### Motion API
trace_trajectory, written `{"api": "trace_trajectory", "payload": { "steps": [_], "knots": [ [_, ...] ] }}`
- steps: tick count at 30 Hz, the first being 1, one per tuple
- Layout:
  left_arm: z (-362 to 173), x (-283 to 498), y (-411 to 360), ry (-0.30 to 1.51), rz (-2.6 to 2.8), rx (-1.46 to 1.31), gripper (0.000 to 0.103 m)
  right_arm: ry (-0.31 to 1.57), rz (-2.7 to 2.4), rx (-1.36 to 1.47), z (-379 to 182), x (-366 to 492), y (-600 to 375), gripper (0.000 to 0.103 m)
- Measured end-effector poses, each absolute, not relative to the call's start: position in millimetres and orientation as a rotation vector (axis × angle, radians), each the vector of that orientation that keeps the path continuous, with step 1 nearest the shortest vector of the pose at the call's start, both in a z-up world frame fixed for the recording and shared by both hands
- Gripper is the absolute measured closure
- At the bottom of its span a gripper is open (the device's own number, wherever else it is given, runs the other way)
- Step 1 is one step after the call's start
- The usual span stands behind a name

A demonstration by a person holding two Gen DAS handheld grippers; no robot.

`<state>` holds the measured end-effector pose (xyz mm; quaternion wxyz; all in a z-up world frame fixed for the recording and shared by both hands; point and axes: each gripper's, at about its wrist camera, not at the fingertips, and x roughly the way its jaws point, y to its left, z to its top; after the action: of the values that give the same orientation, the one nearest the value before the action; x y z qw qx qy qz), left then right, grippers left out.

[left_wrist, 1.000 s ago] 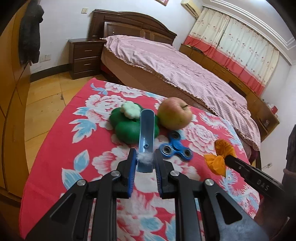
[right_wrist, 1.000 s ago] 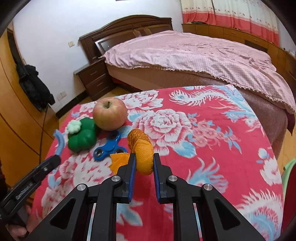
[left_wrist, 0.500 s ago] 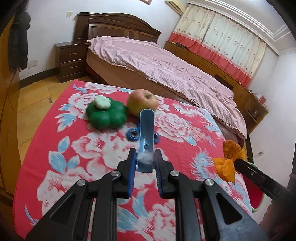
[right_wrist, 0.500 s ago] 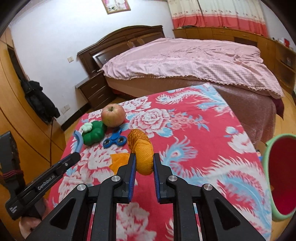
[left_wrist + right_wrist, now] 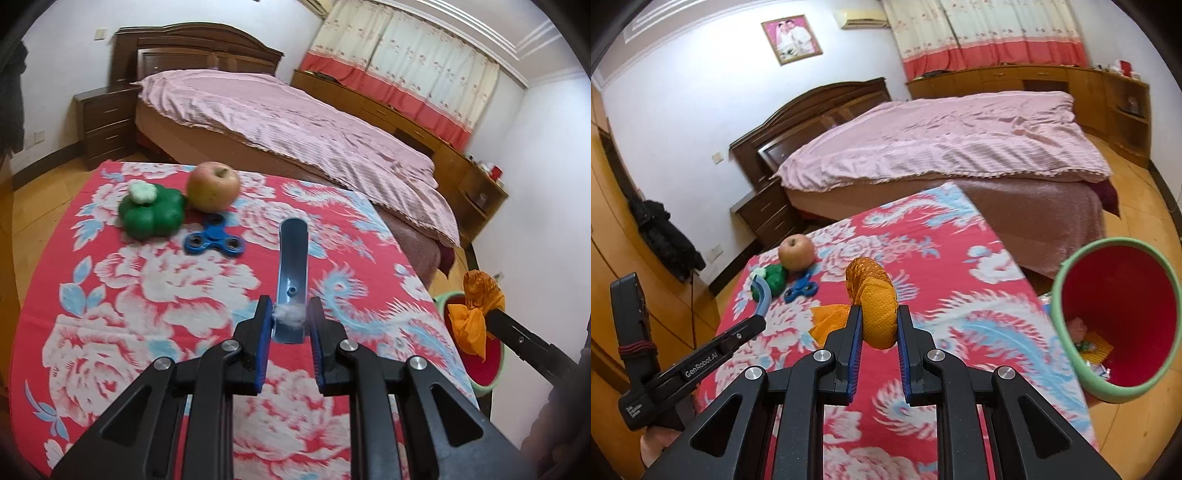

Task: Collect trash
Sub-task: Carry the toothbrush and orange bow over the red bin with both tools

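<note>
My left gripper point(image 5: 290, 314) is shut on a curved blue plastic strip point(image 5: 293, 269) with a tuft of white fluff at the pads, held above the floral tablecloth point(image 5: 155, 295). In the right wrist view, my right gripper point(image 5: 879, 325) is shut on a crumpled orange net bag point(image 5: 875, 295). The same bag point(image 5: 476, 314) shows at the right edge of the left wrist view, over the bin point(image 5: 484, 373). The bin point(image 5: 1115, 325), green outside and red inside, stands on the floor right of the table and holds some scraps. The left gripper point(image 5: 753, 325) with its strip appears at the lower left.
An apple point(image 5: 213, 186), a green flower-shaped toy point(image 5: 152, 214) and a blue fidget spinner point(image 5: 213, 240) lie on the far left of the table. A bed with a pink cover point(image 5: 295, 122) stands beyond it. A wooden wardrobe point(image 5: 613, 258) is at the left.
Both grippers have moved right and back from the toys, carrying the strip and the orange bag. The bin has come into view at the table's right edge.
</note>
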<state>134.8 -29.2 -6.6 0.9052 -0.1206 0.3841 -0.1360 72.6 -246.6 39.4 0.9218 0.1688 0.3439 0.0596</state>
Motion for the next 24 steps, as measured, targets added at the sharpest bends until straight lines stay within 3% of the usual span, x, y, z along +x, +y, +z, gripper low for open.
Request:
{"api": "trace_trajectory", "payload": {
  "steps": [24],
  "knots": [
    [3, 128, -168, 0.865, -0.510, -0.084, 0.084, 0.599, -0.106, 0.521, 30, 17, -373, 0.085]
  ]
}}
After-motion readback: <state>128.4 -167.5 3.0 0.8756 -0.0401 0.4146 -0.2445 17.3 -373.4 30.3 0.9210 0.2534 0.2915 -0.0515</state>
